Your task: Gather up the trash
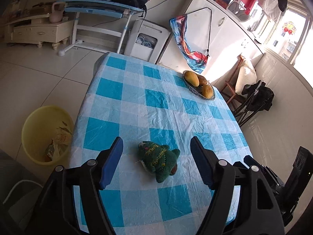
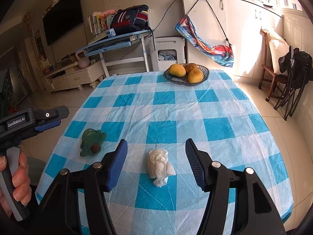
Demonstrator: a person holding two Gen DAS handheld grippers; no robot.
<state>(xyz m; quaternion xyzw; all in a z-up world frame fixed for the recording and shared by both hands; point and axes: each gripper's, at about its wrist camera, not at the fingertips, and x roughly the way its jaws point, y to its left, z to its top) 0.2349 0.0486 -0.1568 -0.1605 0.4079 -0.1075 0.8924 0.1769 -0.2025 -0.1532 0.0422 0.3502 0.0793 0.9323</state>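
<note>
A green plush toy (image 1: 158,161) lies on the blue-and-white checked tablecloth (image 1: 156,101), between the open fingers of my left gripper (image 1: 156,150), which hangs a little above it. It also shows in the right wrist view (image 2: 92,142). A crumpled white tissue (image 2: 159,166) lies on the cloth in front of my open right gripper (image 2: 156,153), between its fingers. A yellow bin (image 1: 46,135) with scraps inside stands on the floor left of the table. The left gripper body (image 2: 29,121) shows at the left of the right wrist view.
A dark bowl of mangoes (image 2: 186,72) stands at the far side of the table. Beyond are a blue desk (image 2: 115,43) with a backpack, a white cabinet (image 2: 225,25) and a wooden chair (image 2: 273,68) with dark bags at the right.
</note>
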